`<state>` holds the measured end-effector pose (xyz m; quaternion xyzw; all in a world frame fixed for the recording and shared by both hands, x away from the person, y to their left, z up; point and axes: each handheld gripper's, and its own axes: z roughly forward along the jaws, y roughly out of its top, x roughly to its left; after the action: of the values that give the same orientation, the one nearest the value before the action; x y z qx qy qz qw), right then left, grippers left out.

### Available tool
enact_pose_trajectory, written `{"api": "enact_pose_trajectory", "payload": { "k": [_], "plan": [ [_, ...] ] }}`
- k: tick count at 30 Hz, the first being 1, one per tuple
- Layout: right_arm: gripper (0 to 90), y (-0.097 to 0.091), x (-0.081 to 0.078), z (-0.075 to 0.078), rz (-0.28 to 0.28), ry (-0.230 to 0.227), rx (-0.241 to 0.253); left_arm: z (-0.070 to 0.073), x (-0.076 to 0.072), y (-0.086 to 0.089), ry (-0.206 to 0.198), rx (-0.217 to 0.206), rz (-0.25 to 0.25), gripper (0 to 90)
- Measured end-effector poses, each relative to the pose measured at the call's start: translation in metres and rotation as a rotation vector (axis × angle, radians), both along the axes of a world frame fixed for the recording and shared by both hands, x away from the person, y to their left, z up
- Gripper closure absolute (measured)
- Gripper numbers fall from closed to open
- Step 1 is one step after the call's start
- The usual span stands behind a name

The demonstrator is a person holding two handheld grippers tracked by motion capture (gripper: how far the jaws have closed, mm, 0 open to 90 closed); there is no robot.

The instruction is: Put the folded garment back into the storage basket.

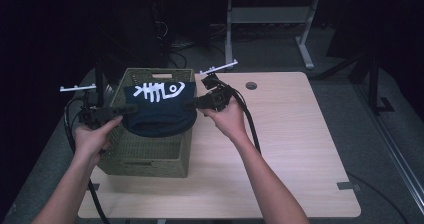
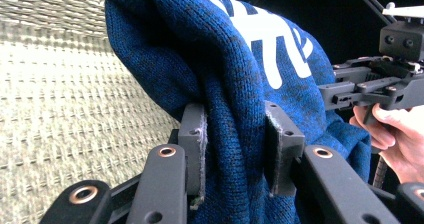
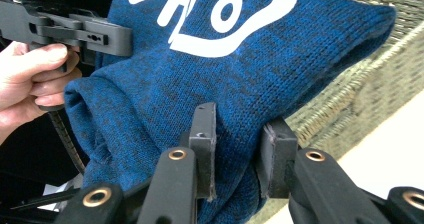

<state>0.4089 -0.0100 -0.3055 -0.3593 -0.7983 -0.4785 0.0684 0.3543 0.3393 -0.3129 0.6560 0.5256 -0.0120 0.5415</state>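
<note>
A folded dark blue knit sweater [image 1: 160, 111] with a white fish-bone print hangs over the olive woven basket [image 1: 150, 154], stretched between my two grippers. My left gripper [image 1: 131, 110] is shut on the sweater's left edge; in the left gripper view its pads [image 2: 200, 146] pinch thick blue knit [image 2: 235, 84]. My right gripper [image 1: 192, 104] is shut on the right edge; in the right gripper view thick folded fabric [image 3: 240, 74] sits between its pads [image 3: 205, 149]. The sweater's lower part sags into the basket's opening.
The basket stands at the left of a light wooden table [image 1: 290, 144], with its woven rim [image 3: 350, 89] just beside the sweater. Dark floor, cables and a table frame [image 1: 270, 19] lie beyond the far edge. Black cables trail from both grippers.
</note>
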Motion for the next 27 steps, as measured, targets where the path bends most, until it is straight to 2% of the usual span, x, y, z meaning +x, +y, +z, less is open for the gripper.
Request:
{"api": "enact_pose_trajectory", "payload": {
  "k": [6,27],
  "plan": [
    [71.8,0.012,0.001,-0.001,0.012,-0.001,-0.001,-0.001,-0.002,0.010,0.002,0.004,0.019,66.9],
    [71.5,0.037,0.005,-0.010,0.017,0.011,0.008,-0.010,-0.003,0.033,0.023,0.006,0.064,65.7]
  ]
}}
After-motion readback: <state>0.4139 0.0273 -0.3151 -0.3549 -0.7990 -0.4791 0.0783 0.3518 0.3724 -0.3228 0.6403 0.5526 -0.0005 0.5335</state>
